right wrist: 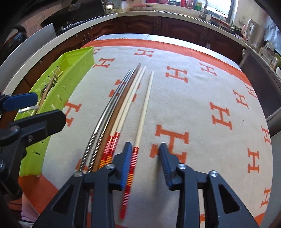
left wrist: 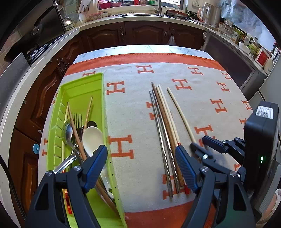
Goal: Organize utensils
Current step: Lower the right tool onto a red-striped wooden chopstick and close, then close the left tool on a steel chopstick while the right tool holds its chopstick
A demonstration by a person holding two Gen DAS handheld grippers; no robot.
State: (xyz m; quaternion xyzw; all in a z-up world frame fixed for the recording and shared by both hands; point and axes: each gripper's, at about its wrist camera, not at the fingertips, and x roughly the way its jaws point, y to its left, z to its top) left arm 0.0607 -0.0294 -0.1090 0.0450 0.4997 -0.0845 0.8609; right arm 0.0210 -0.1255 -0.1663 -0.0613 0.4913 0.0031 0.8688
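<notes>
A lime-green tray [left wrist: 98, 84] at the left of the table holds a white spoon [left wrist: 92, 138], a fork [left wrist: 78, 119], a metal spoon [left wrist: 68, 131] and wooden chopsticks [left wrist: 75, 129]. On the cloth lie a metal chopstick pair [left wrist: 158, 126], a brown chopstick [left wrist: 162, 112] and two pale ones [left wrist: 166, 112] side by side. A single pale chopstick [right wrist: 144, 105] with a red-banded end lies apart to their right. My right gripper [right wrist: 145, 146] straddles its banded end, open, with the stick beside the left pad. My left gripper [left wrist: 140, 150] is open between the tray and the bundle, holding nothing.
An orange-bordered cloth [left wrist: 193, 105] with H marks covers the table. Dark wooden cabinets and a pale counter run around the far and left sides. A kettle [left wrist: 210, 14] and jars stand on the counter at the right. The tray [right wrist: 77, 57] sits at the cloth's left edge.
</notes>
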